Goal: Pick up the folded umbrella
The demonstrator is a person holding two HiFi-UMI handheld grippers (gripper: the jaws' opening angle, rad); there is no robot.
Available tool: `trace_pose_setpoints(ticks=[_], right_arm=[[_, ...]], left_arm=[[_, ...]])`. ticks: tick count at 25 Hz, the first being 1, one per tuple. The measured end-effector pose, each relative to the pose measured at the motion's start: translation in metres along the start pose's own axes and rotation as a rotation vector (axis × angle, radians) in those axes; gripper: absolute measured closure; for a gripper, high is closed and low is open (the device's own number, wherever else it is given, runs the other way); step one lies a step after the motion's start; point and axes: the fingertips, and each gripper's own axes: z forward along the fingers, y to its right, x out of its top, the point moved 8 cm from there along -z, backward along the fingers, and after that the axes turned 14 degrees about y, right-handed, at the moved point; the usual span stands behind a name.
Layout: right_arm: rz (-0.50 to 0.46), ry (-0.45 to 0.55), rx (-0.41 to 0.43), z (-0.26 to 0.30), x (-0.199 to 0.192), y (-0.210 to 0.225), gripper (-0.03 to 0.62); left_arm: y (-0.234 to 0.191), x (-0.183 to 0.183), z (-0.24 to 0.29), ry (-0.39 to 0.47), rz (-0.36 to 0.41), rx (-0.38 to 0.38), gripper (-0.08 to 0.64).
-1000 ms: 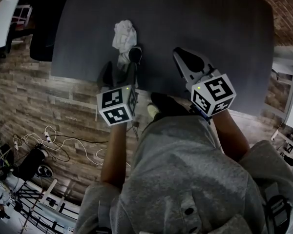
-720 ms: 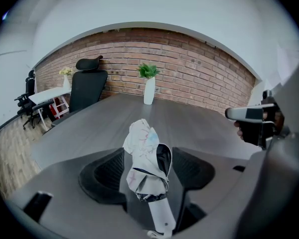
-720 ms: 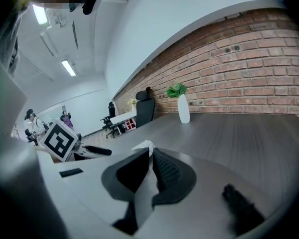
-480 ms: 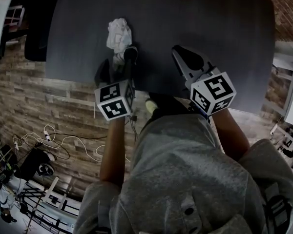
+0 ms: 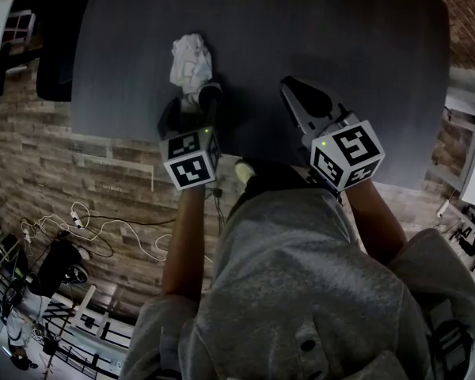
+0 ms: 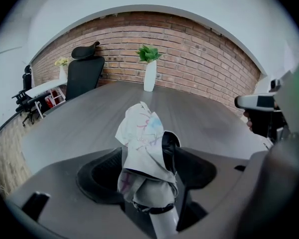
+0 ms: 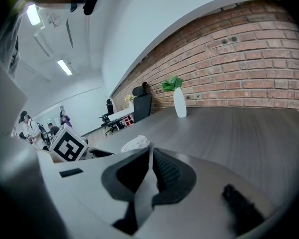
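Note:
The folded umbrella [image 5: 190,58] lies on the dark grey table [image 5: 317,22], a white bundle with coloured scribbles and a white handle at its near end. My left gripper [image 5: 190,104] reaches down over that near end. In the left gripper view the umbrella [image 6: 142,138] fills the space between the wide jaws of the left gripper [image 6: 147,158]. The jaws are opening and I see no pad pressing on it. My right gripper [image 5: 294,85] hovers to the right of the umbrella, shut and holding nothing. The right gripper view shows the right gripper [image 7: 150,152] with its pads together and the umbrella [image 7: 135,143] beyond.
A white vase with a green plant [image 6: 149,73] stands at the table's far edge before a brick wall. A black office chair [image 6: 84,68] sits at the far left. Cables [image 5: 79,228] lie on the floor below the table's near edge.
My left gripper has sunk towards the table and closed in on the umbrella's near end, so its jaws now straddle it. The right gripper has stayed almost where it was.

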Motion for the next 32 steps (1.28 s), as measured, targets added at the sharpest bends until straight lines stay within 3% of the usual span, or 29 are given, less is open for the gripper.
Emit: trace_pose_setpoints(ticks=[8, 14, 17, 27, 32], right_arm=[[0.016, -0.013, -0.01, -0.001, -0.001, 0.008, 0.555], [0.025, -0.017, -0.021, 0.002, -0.003, 0.016, 0.555], [0.027, -0.017, -0.021, 0.004, -0.002, 0.017, 0.555], [0.036, -0.011, -0.031, 0.004, 0.0, 0.024, 0.555], [0.033, -0.003, -0.039, -0.001, 0.002, 0.027, 0.555]], left_arm=[[-0.001, -0.01, 0.017, -0.043, 0.014, 0.021, 0.236], [-0.005, -0.023, 0.027, -0.096, -0.023, 0.02, 0.236], [-0.006, -0.022, 0.03, -0.078, -0.05, 0.017, 0.235], [-0.006, -0.018, 0.032, -0.103, 0.003, 0.057, 0.242], [-0.008, -0.017, 0.03, -0.114, -0.038, 0.057, 0.268]])
